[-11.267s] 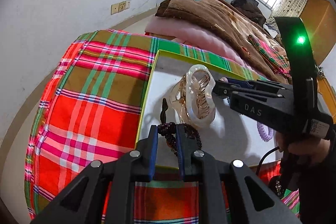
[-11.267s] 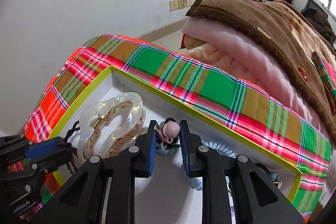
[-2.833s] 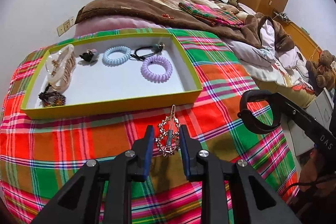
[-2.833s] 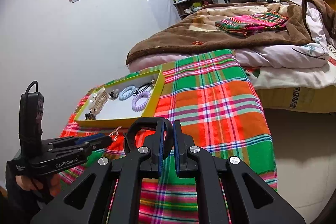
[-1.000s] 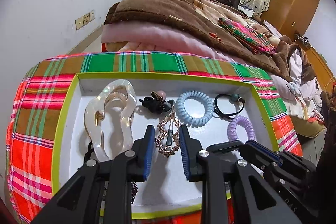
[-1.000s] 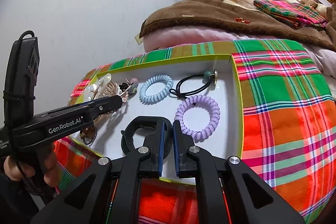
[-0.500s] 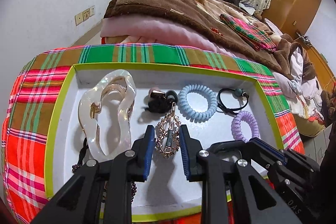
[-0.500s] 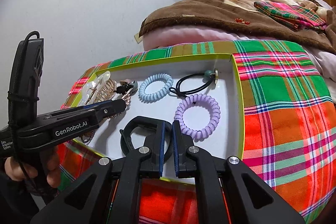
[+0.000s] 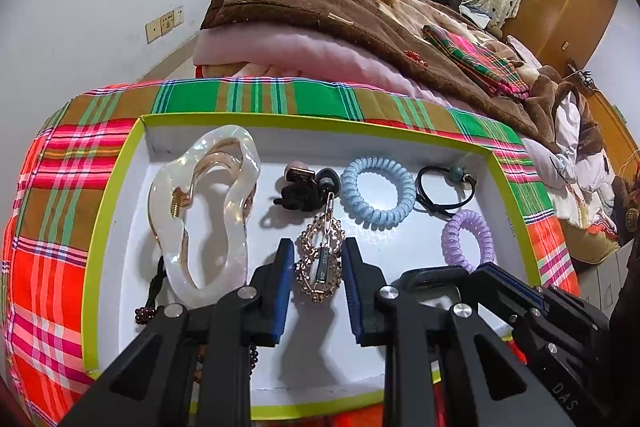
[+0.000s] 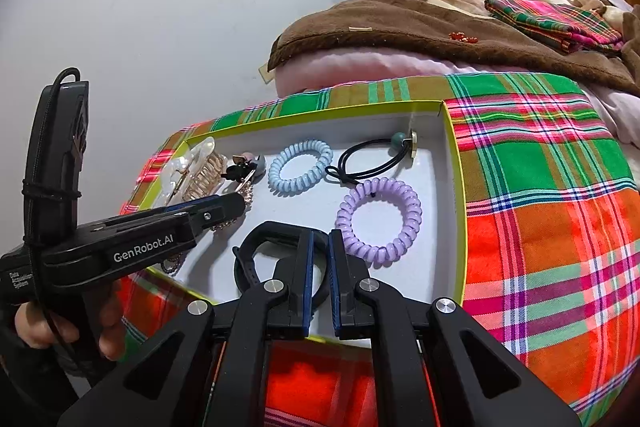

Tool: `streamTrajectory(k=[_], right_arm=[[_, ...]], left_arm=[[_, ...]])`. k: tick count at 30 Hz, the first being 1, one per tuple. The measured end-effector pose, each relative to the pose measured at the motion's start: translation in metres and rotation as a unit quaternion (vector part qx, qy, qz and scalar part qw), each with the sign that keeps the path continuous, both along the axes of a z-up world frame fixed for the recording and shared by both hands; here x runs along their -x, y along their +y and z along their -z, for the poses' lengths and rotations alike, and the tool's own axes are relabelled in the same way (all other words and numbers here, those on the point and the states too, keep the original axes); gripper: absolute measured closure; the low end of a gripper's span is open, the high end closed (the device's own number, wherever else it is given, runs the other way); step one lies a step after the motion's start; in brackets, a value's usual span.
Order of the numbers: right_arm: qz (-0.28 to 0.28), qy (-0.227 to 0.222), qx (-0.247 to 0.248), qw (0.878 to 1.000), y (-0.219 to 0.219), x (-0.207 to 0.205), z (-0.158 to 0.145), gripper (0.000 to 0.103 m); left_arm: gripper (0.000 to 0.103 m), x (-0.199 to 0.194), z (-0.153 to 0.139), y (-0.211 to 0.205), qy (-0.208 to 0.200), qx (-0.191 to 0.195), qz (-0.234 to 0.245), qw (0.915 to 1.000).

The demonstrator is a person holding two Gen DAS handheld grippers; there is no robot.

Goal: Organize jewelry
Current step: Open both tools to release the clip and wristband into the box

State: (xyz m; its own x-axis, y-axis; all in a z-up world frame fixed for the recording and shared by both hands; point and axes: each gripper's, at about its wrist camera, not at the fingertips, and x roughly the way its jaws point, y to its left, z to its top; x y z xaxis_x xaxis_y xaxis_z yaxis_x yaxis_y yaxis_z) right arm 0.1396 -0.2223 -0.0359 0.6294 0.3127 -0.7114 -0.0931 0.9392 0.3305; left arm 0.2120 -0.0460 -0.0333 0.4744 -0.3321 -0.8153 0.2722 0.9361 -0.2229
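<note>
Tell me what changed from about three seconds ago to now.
The left tool carried the gold hair clip from the plaid cloth into the tray, and its jaws now stand wider around the clip. The right tool brought the black band over the tray, still clamped. The clear claw clip, blue coil tie and purple coil tie stayed put.
</note>
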Motion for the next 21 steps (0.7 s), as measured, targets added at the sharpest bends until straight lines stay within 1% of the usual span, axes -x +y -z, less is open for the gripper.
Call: streamTrajectory(k=[2,3,4,6,13,16,18,20,21], right_arm=[[0.000,-0.001,0.002,1.000,0.001,0.001,-0.001,0.095],[-0.001,-0.003,0.004,1.000,0.001,0.001,-0.001,0.093],[0.000,-0.005,0.007,1.000,0.002,0.001,-0.002,0.090],[0.001,-0.008,0.009,1.000,0.002,0.002,-0.003,0.089],[0.005,-0.011,0.018,1.000,0.002,0.005,-0.006,0.088],[0.007,-0.015,0.022,1.000,0.002,0.009,-0.010,0.087],[0.010,-0.020,0.029,0.999,0.001,0.012,-0.013,0.087],[0.015,-0.025,0.038,0.999,0.001,0.017,-0.017,0.086],[0.017,-0.026,0.041,0.999,0.000,0.019,-0.018,0.084]], left_arm=[[0.077,0.000,0.000,0.000,0.002,-0.001,-0.003,1.0000],[0.076,0.001,-0.001,0.000,0.001,-0.001,-0.003,1.0000],[0.074,0.001,-0.002,0.000,-0.001,-0.001,-0.003,1.0000],[0.069,0.003,-0.004,0.000,-0.003,-0.004,-0.003,1.0000],[0.062,0.011,-0.010,0.000,-0.008,-0.007,-0.009,0.9999],[0.056,0.017,-0.014,0.000,-0.018,-0.019,-0.015,0.9995],[0.054,0.021,-0.017,0.001,-0.020,-0.019,-0.016,0.9995],[0.053,0.026,-0.021,0.002,-0.025,-0.020,-0.020,0.9993],[0.052,0.029,-0.023,0.002,-0.029,-0.024,-0.023,0.9990]])
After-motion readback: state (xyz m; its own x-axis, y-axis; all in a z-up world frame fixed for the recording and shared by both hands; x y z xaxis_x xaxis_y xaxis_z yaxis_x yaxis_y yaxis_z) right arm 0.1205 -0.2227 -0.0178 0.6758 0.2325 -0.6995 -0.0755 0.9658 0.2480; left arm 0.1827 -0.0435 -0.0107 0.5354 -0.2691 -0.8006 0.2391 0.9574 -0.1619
